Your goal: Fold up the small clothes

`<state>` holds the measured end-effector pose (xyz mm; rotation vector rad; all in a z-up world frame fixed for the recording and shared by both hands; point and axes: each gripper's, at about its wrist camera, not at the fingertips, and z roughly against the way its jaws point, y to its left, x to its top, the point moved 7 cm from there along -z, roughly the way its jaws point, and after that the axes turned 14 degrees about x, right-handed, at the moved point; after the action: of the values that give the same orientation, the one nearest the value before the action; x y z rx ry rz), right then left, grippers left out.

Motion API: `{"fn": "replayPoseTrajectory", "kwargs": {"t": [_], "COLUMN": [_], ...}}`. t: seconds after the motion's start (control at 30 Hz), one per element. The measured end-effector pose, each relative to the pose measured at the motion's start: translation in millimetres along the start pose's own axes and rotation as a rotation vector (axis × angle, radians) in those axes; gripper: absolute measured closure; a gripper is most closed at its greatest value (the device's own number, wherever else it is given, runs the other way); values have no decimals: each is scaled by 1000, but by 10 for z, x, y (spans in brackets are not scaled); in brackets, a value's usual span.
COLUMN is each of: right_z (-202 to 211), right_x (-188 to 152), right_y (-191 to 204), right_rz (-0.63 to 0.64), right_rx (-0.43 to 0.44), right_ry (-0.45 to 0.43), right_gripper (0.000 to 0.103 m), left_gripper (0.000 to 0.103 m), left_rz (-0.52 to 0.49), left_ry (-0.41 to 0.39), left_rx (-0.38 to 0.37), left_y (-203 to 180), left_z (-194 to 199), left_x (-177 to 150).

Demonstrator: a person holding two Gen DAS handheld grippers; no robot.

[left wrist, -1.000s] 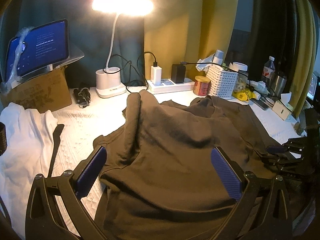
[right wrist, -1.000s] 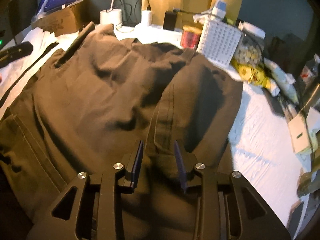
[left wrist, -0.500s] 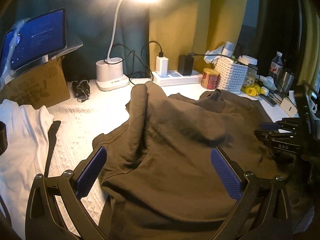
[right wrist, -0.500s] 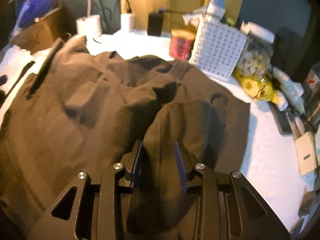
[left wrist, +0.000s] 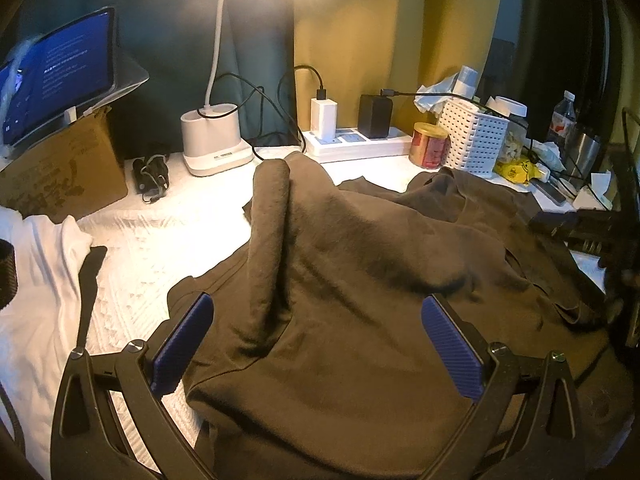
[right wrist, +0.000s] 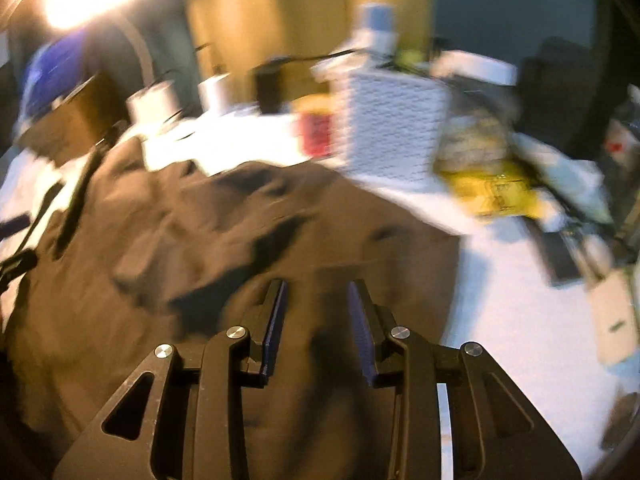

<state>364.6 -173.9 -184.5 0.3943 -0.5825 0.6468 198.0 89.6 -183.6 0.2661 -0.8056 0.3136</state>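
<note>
Soft brown garment point(left wrist: 360, 280) bunches between the right gripper point(right wrist: 316, 292)'s narrowed ribbed pads; left gripper point(left wrist: 316, 320) gapes wide, empty.

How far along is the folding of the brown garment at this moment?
Early stage. Done: a white garment lies aside at the left, though whether it is folded cannot be told. In hand: the right gripper is closed on a bunch of the brown garment; the left gripper hangs wide open over it. Left: the brown garment is rumpled, with no neat fold visible.
</note>
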Motion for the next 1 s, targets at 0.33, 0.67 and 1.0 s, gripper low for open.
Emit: {"fn": "replayPoseTrajectory", "kwargs": {"t": [0.33, 0.67, 1.0], "right_z": [-140, -265, -224], "right_x": [-83, 20, 85], "right_y": [-799, -860, -1296], "right_rz": [-105, -71, -76], "right_rx": [-40, 22, -67], "right_ry": [60, 25, 30], "right_gripper": [68, 96, 96], "left_gripper": [1, 1, 1], "left_rz": [-25, -52, -90], "left_ry": [5, 18, 21], "left_rx": [29, 65, 72], "left_y": [-121, -276, -478], "left_z": [-68, -200, -190], "left_x": [45, 117, 157]}}
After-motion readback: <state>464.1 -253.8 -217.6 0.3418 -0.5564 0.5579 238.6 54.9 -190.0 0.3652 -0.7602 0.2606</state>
